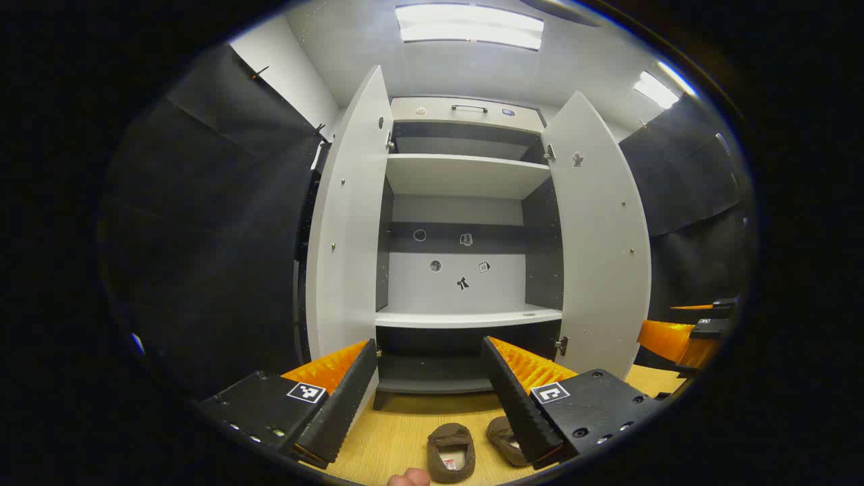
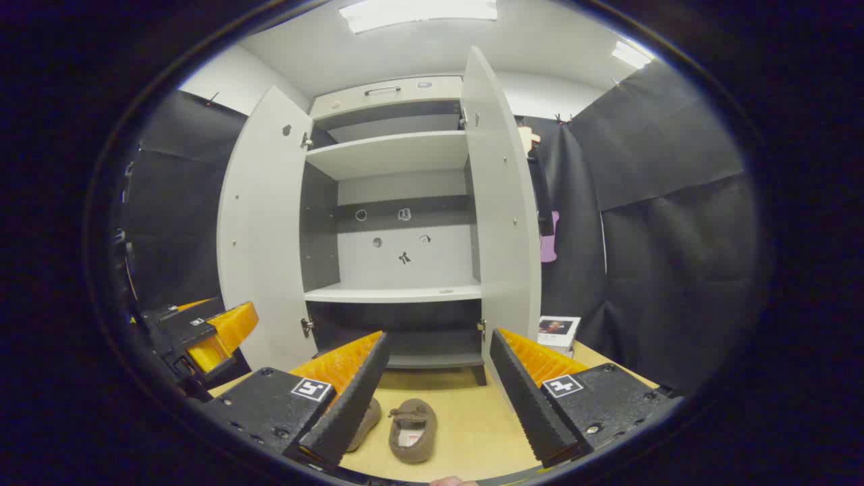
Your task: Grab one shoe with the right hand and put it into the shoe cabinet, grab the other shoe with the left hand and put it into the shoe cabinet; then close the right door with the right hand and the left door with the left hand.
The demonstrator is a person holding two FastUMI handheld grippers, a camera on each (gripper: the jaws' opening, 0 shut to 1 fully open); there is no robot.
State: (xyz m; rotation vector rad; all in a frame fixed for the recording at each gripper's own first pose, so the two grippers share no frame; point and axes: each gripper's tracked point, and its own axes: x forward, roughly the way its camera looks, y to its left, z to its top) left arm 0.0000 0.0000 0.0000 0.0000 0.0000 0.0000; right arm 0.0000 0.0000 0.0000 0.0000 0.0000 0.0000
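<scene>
Both ridged tongs spread, left tongs [image 1: 428,391], right tongs [image 2: 439,385], two soft brown shoes [image 2: 412,420], smooth white shoe cabinet [image 2: 398,155]

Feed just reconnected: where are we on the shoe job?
Nothing is done yet. Both shoes sit on the floor before the shoe cabinet, both doors open. Left hand-held gripper and right hand-held gripper are open, empty. Left: everything.

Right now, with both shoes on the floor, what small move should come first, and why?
Probably lower the right tongs onto the shoe lying between their open fingers. Both shoes rest on the wooden floor before the cabinet, whose doors stand open, and neither tongs hold anything.
</scene>
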